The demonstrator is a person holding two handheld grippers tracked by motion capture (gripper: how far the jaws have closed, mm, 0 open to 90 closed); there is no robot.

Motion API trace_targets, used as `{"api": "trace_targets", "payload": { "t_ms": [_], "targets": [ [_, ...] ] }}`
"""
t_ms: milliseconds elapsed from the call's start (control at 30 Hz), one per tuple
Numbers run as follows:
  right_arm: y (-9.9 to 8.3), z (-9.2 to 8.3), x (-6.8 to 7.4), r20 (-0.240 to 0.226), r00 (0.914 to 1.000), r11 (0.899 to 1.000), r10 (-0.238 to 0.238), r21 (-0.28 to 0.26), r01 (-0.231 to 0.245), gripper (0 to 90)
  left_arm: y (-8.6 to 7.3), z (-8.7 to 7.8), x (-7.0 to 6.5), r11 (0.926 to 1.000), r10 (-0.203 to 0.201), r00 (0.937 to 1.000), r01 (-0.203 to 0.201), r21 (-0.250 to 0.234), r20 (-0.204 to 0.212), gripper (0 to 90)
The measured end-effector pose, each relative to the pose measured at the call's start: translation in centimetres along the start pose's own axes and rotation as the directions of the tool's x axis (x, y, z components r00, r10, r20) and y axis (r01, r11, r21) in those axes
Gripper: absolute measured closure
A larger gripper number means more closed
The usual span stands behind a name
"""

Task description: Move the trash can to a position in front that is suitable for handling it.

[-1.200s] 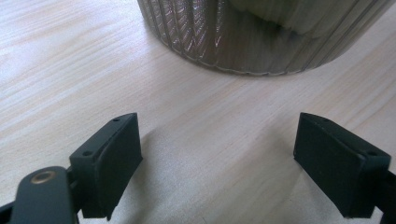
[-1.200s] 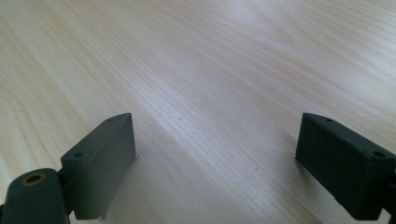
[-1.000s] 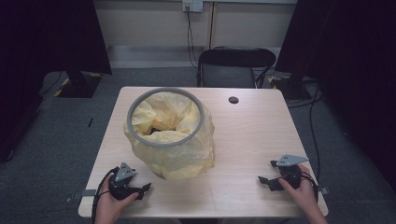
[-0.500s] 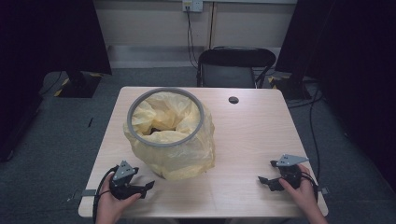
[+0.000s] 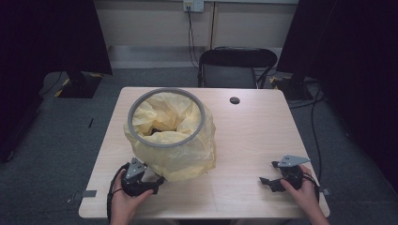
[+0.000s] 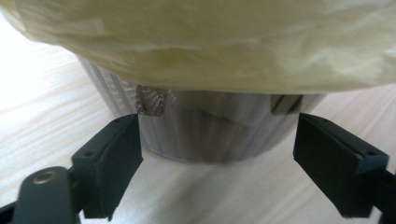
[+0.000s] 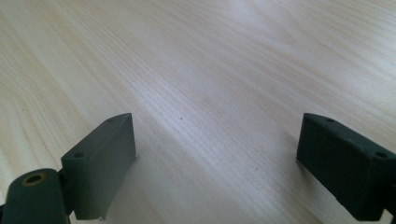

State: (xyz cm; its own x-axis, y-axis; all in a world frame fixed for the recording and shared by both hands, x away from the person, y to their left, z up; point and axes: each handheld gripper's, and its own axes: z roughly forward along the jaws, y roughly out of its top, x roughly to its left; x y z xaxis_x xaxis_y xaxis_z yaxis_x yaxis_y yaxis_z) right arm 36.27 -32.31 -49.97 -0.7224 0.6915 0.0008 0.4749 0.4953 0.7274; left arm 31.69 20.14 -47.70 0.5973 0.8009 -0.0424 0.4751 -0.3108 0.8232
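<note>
While jaws gape wide, left gripper [image 5: 157, 180] faces bin [image 6: 210, 135], holding nothing | right gripper [image 5: 267, 183] wide, empty

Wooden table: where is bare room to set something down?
The light wooden table is bare between the yellow-bagged grey bin, the right gripper and the round cable hole. It is crowded where the left gripper nears the bin.
</note>
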Motion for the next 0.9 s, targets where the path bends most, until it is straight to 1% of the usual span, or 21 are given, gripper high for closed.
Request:
{"api": "trace_targets", "payload": {
  "t_ms": [200, 333, 367, 433, 500, 633, 767, 900],
  "targets": [
    [0.0, 0.0, 0.0, 0.000, 1.0000, 1.000, -0.001, 0.000, 0.001, 10.6, 0.1, 0.3, -0.3, 0.9999, -0.001, 0.9998, 0.001, 0.011, -0.017, 11.8],
    [0.0, 0.0, 0.0, -0.001, 1.0000, 1.000, 0.000, 0.000, 0.000, 10.6, 0.5, 0.9, -0.3, 1.0000, 0.000, 0.9995, 0.000, 0.000, -0.032, 12.3],
    [0.0, 0.0, 0.0, -0.001, 1.0000, 1.000, -0.001, 0.000, 0.001, 10.6, 0.6, 1.1, -0.3, 1.0000, -0.003, 0.9993, 0.003, 0.003, -0.037, 12.3],
    [0.0, 0.0, 0.0, -0.001, 1.0000, 1.000, 0.000, 0.000, 0.000, 10.6, 1.0, 1.5, -0.2, 0.9996, -0.025, 0.9992, 0.026, 0.009, -0.030, 12.7],
    [0.0, 0.0, 0.0, -0.001, 1.0000, 1.000, -0.001, 0.000, 0.001, 10.6, 1.3, 1.9, -0.2, 0.9996, -0.022, 0.9991, 0.023, 0.015, -0.037, 12.7],
    [0.0, 0.0, 0.0, -0.001, 1.0000, 1.000, -0.001, 0.000, 0.001, 10.6, 1.9, 2.7, -0.1, 0.9997, -0.021, 0.9988, 0.021, 0.011, -0.045, 12.8],
    [0.0, 0.0, 0.0, 0.000, 1.0000, 1.000, -0.001, 0.000, 0.001, 10.6, 2.4, 3.2, 0.0, 0.9994, -0.018, 0.9984, 0.019, 0.028, -0.054, 12.8],
    [0.0, 0.0, 0.0, -0.001, 1.0000, 1.000, -0.001, 0.000, 0.001, 10.6, 2.9, 3.8, 0.1, 0.9994, -0.014, 0.9978, 0.016, 0.029, -0.065, 13.7]
  ]
}}
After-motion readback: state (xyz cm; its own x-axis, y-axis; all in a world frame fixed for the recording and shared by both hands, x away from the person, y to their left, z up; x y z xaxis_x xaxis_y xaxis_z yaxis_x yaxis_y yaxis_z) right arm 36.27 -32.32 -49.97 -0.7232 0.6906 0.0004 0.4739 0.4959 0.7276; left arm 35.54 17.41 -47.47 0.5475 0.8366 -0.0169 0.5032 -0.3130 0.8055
